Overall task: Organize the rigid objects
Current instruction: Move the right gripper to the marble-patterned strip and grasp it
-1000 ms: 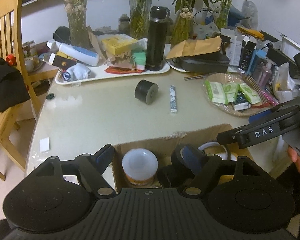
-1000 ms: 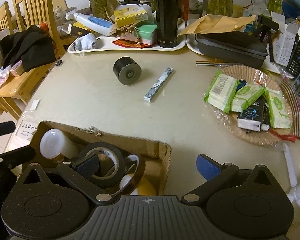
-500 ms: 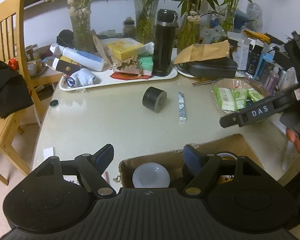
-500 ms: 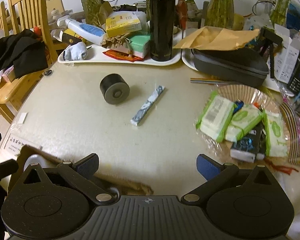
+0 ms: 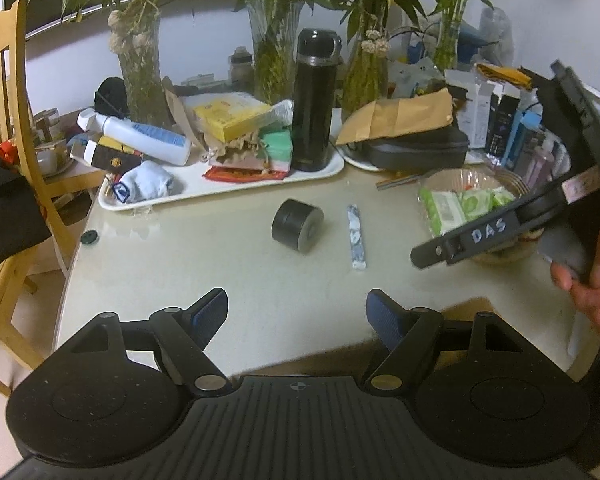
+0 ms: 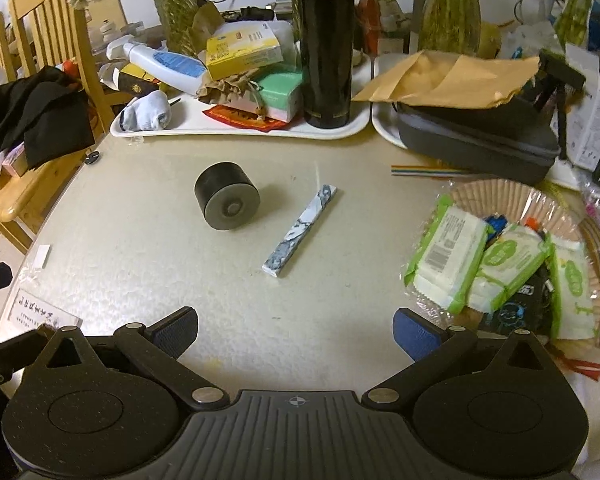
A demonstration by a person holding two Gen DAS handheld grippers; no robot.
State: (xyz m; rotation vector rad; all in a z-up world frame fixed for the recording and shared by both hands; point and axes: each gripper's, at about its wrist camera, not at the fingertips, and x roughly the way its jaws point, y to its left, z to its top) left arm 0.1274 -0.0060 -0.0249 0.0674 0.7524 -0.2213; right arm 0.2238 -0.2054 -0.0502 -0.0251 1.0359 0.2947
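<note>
A black cylinder point(image 5: 297, 225) lies on its side mid-table, also in the right wrist view point(image 6: 227, 201). A blue-white marbled bar point(image 5: 356, 236) lies to its right, shown too in the right wrist view point(image 6: 300, 235). My left gripper point(image 5: 296, 316) is open and empty above the table's near edge. My right gripper point(image 6: 296, 330) is open and empty, short of both objects; its body point(image 5: 500, 228) shows at right in the left wrist view. The cardboard box is out of view but for a brown sliver point(image 5: 452, 312).
A white tray point(image 6: 240, 130) with a black flask point(image 6: 326, 40), bottles and boxes stands at the back. A dark case point(image 6: 476, 136) sits back right. A wicker basket point(image 6: 596, 240) with wipe packs is at right. Wooden chairs point(image 6: 56, 40) stand left.
Both grippers have risen and moved forward away from the cardboard box, which has dropped below view. The right gripper has moved closer to the cylinder and bar.
</note>
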